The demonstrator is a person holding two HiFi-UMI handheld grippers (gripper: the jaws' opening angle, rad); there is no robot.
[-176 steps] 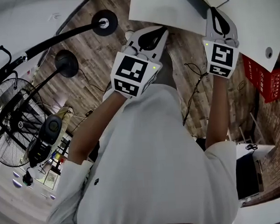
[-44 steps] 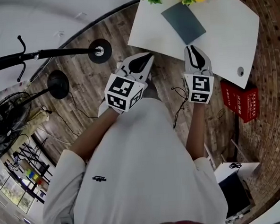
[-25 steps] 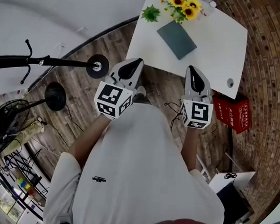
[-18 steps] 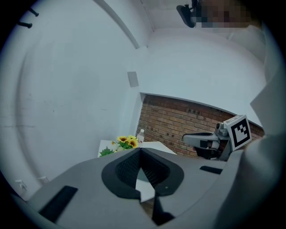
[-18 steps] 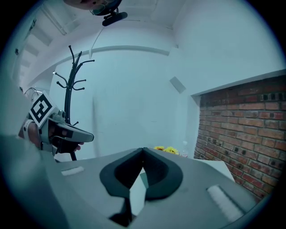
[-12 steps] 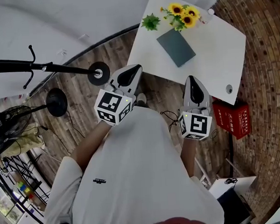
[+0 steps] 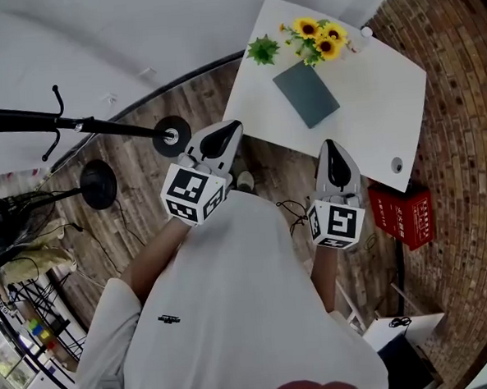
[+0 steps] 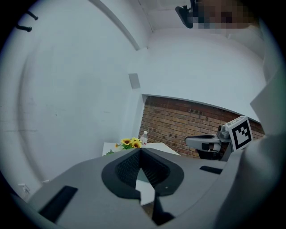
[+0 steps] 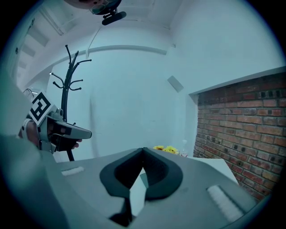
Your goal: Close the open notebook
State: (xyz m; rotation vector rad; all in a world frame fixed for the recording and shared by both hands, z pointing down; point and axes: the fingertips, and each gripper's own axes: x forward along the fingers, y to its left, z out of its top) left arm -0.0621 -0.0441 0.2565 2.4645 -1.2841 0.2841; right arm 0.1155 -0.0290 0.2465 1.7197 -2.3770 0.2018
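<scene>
White table (image 7: 369, 100) beside the brick wall (image 7: 459, 94) bears the dark notebook (image 7: 306, 94), flat and shut next to the sunflowers (image 7: 316, 35). The left gripper (image 7: 226, 135) and right gripper (image 7: 331, 153) hover well short of it, jaws together and empty, probably because the closing is done.

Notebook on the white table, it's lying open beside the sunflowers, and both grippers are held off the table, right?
Not quite. The notebook is closed, not open: the head view shows only its dark cover. It does lie beside the sunflowers on the white table, and the left gripper and right gripper are both held off the table.
</scene>
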